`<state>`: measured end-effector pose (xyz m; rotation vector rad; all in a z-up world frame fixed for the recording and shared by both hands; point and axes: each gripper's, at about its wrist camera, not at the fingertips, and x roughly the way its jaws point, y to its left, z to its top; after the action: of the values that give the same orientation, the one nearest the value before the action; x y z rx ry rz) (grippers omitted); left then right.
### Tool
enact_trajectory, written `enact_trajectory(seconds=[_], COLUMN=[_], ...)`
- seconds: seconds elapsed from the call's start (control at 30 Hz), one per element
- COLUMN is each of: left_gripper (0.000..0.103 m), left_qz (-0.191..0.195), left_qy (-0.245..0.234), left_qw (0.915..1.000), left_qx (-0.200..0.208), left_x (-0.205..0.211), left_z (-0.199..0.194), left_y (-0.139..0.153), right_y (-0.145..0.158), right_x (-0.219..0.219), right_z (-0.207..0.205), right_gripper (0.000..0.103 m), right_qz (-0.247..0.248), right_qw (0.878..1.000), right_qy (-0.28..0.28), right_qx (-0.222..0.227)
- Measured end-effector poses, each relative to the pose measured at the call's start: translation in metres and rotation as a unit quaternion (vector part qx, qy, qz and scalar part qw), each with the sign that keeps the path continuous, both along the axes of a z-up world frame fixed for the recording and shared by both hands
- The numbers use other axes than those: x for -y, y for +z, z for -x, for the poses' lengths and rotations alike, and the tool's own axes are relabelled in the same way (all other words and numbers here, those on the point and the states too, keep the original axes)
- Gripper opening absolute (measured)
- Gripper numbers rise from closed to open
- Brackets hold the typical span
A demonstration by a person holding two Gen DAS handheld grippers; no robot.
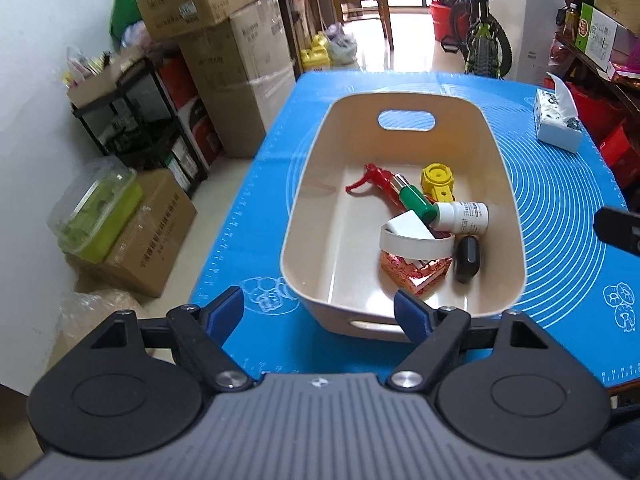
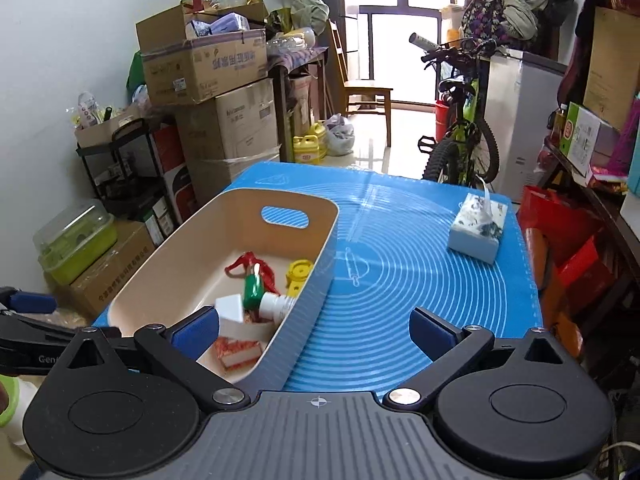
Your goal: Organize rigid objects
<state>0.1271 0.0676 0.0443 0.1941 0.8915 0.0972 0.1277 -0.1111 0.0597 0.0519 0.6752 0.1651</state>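
Observation:
A cream basket [image 1: 312, 184] [image 2: 176, 256] stands on the blue mat [image 1: 560, 216] [image 2: 392, 280]. It holds a red toy [image 1: 374, 180], a green cylinder [image 1: 416, 200], a yellow part [image 1: 436, 180], a white bottle [image 1: 464, 218], a white tape roll [image 1: 416, 244], a red patterned box [image 1: 412, 274] and a black oval case [image 1: 466, 260]. My left gripper [image 1: 320, 314] is open and empty, above the basket's near rim. My right gripper [image 2: 316, 332] is open and empty, above the basket's right wall.
A tissue box [image 1: 558, 120] [image 2: 478, 228] lies on the mat's far right. Cardboard boxes [image 1: 224, 40] and a black shelf [image 1: 132, 116] stand left of the table. A bicycle [image 2: 464, 136] stands beyond the far edge. A cluttered shelf [image 2: 592, 144] is at the right.

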Motion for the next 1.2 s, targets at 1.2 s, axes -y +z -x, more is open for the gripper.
enact_trajectory(seconds=[1.2], left_gripper=[0.089], left_qz=[0.014], left_qy=[-0.069], left_qw=[0.9948], left_qx=[0.074], left_x=[0.053], left_z=[0.133], left_y=[-0.028], right_y=[-0.030], right_x=[0.052], right_z=[0.145], right_gripper=[0.101], right_qz=[-0.003], right_qw=[0.998], right_qy=[-0.057], right_qx=[0.006])
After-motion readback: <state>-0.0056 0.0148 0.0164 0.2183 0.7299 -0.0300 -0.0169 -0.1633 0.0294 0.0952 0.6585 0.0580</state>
